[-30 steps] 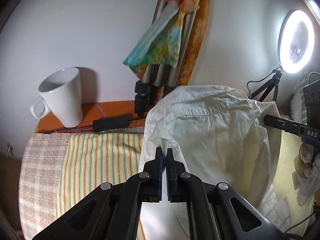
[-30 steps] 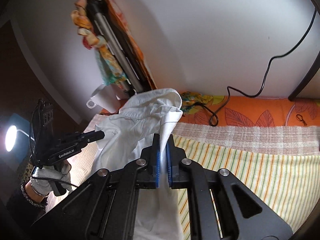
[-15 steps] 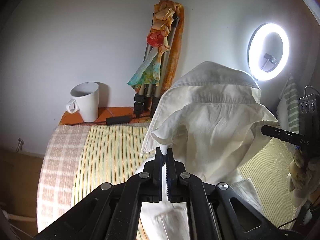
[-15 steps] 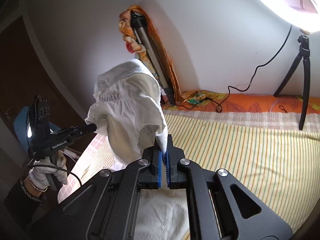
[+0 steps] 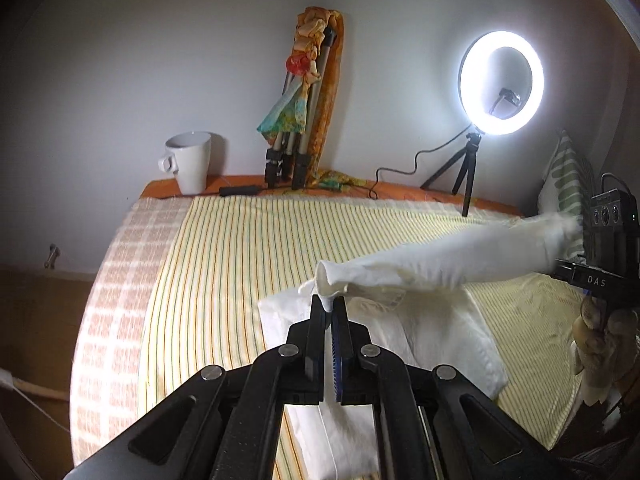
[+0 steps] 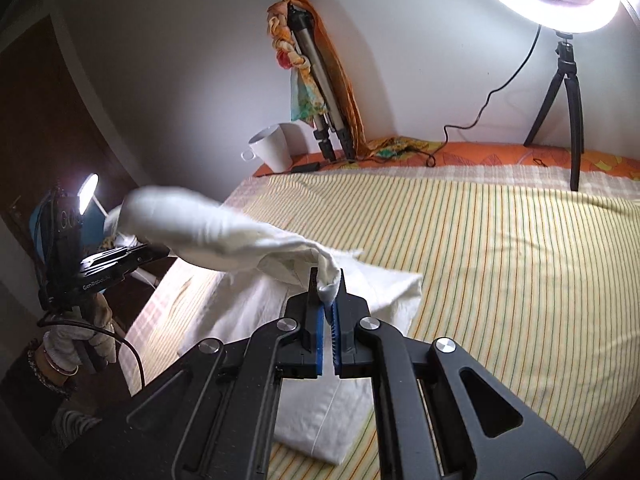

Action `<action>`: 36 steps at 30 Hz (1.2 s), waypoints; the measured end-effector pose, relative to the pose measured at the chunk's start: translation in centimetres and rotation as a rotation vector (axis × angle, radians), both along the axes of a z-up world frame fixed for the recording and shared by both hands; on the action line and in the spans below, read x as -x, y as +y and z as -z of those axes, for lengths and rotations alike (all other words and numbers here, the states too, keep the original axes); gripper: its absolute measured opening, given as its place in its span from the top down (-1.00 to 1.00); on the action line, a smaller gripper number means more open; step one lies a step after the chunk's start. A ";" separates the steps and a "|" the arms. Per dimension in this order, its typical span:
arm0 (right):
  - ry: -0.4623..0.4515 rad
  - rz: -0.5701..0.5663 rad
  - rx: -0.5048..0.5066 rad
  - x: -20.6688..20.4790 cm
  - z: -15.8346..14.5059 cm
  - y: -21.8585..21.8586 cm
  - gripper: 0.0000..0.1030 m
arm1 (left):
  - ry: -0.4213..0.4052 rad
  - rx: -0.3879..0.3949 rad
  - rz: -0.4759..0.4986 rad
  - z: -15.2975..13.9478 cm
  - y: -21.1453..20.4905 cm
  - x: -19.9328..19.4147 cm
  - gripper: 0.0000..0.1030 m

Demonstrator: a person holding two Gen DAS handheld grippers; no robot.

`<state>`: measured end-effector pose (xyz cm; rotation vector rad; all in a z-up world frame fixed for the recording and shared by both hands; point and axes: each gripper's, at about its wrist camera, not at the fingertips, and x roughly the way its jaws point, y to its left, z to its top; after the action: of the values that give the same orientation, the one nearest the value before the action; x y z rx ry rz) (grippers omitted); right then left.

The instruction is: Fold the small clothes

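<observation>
My left gripper (image 5: 331,305) is clamped on one corner of the white shirt (image 5: 440,264), my right gripper (image 6: 326,285) on the other. The shirt hangs taut between them, its lower part lying on the striped bedsheet (image 5: 240,248).

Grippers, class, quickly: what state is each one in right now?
Left gripper: shut on the white shirt.
Right gripper: shut on the white shirt.

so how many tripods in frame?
2. A small black tripod stands at the back right of the bed under the ring light. A folded grey tripod, draped in scarves, leans on the wall beside the white mug.
</observation>
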<state>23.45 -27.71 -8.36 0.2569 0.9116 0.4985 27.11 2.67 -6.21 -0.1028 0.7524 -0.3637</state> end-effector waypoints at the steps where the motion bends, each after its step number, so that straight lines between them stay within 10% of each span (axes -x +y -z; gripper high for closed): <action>1: 0.006 -0.005 0.003 0.5 0.1 0.0 0.92 | 0.006 -0.002 0.001 0.3 0.0 0.5 1.00; 17: -0.007 -0.081 0.300 8.6 3.0 1.4 0.91 | 0.105 -0.142 0.051 6.1 -0.9 7.6 1.00; 23: 0.014 -0.073 0.383 11.0 3.3 -0.6 0.82 | 0.135 -0.060 0.016 5.9 1.7 9.0 0.74; 27: 0.108 0.079 0.121 10.9 2.7 -5.2 0.77 | 0.162 0.123 -0.042 4.9 4.0 8.5 0.43; 31: 0.214 0.211 -0.214 10.2 3.5 -8.2 0.11 | 0.238 0.341 -0.088 5.0 5.6 6.8 0.23; 36: 0.312 0.262 -0.364 8.8 5.6 -8.2 0.10 | 0.336 0.425 -0.100 6.8 4.9 5.4 0.24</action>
<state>14.68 -35.93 -13.97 0.7920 1.0680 0.3835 21.75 7.55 -13.05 -0.6112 0.9881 -0.4123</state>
